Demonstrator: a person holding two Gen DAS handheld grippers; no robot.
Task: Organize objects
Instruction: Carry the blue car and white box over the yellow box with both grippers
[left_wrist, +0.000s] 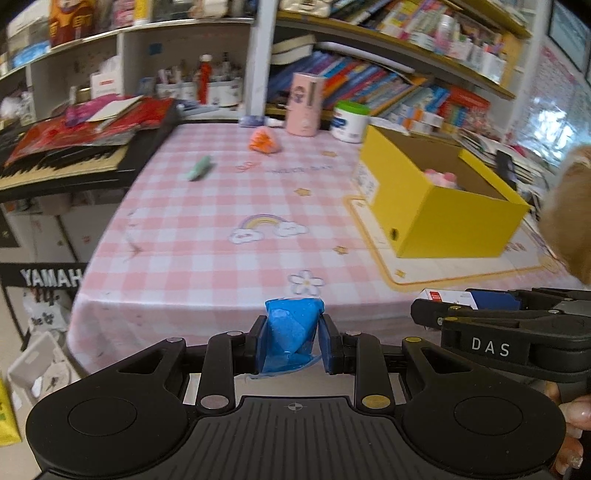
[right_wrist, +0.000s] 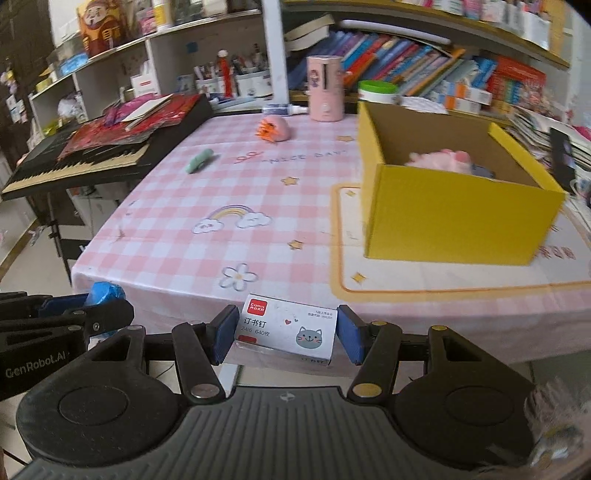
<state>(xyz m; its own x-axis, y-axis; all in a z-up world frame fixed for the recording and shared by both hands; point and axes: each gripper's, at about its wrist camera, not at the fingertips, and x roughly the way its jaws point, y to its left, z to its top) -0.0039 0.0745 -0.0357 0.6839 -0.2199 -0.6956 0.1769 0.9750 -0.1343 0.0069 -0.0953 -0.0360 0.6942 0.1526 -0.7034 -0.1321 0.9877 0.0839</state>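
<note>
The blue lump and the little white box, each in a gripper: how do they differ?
The blue lump is crumpled, irregular and plain blue; the white box is a flat, sharp-edged carton printed with a grey cat and a red label. The lump is narrow, so the left gripper closes tightly around it; the box is wider, spreading the right gripper further. Both are clamped between blue pads at the near edge of the pink checked tablecloth.

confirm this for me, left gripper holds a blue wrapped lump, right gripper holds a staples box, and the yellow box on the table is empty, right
Not quite: the yellow box is not empty. The right wrist view shows a pink plush thing inside. The left gripper does hold the blue lump, and the right gripper the staples box.
</note>
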